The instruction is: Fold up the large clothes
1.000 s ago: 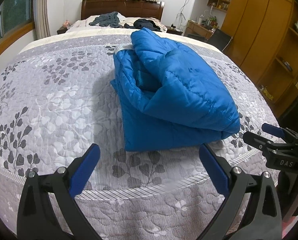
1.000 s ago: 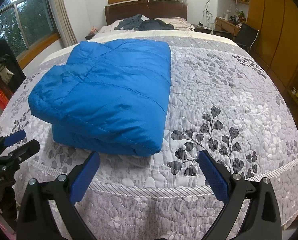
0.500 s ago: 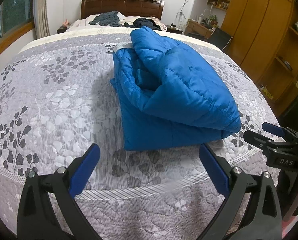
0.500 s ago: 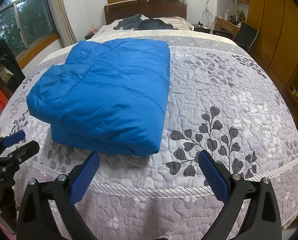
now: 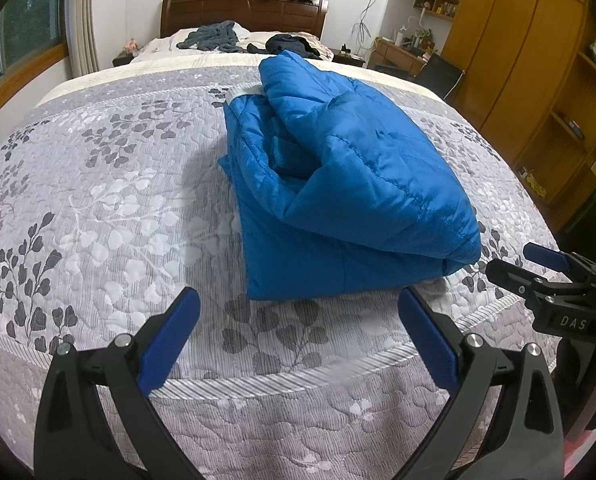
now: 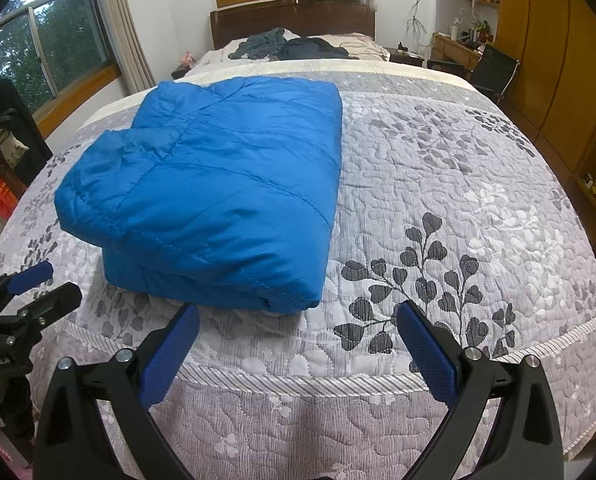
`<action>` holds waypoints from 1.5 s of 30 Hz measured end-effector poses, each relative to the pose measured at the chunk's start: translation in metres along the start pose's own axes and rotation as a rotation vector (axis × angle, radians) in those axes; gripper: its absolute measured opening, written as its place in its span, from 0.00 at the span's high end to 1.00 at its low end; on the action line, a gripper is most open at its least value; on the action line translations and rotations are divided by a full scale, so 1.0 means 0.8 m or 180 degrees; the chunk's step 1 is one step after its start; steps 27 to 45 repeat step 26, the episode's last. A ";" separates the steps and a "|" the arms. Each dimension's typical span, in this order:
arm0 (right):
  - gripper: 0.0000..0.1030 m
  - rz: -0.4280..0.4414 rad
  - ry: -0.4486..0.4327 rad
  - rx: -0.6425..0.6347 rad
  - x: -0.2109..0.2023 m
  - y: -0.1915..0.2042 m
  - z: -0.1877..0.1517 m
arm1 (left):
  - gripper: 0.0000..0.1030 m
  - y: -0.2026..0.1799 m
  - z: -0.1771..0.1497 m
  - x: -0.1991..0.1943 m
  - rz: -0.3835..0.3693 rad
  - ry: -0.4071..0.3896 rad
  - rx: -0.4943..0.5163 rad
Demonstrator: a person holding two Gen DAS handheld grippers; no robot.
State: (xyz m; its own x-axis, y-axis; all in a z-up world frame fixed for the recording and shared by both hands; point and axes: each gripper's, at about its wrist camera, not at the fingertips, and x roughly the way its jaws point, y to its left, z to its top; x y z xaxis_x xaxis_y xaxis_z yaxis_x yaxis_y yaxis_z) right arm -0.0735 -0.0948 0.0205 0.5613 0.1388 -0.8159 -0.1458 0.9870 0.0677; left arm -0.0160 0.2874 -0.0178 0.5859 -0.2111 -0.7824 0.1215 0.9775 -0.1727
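Observation:
A blue quilted puffer jacket lies folded into a thick bundle on the grey leaf-patterned bedspread; in the right wrist view the jacket shows a flat top panel. My left gripper hovers open over the bed's near edge, just short of the jacket's near hem, holding nothing. My right gripper is open too, in front of the jacket's near right corner. Each view shows the other gripper at its side: the right one, the left one.
Dark clothes lie by the wooden headboard at the far end. Wooden wardrobes and a desk with a chair line the right wall. Windows and a dark rack are on the left.
Both grippers have shifted only slightly; the jacket sits marginally lower in both views. Both stay open and the jacket has not moved on the bed.

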 end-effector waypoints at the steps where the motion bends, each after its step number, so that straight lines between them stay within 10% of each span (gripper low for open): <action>1: 0.04 -0.0003 0.0001 -0.0002 0.000 0.000 0.000 | 0.04 0.000 0.000 0.000 0.0000 0.0004 0.0001; 45: 0.04 -0.0006 0.0016 -0.0079 0.006 0.001 0.003 | 0.04 -0.001 0.002 0.003 -0.0009 0.0025 0.0008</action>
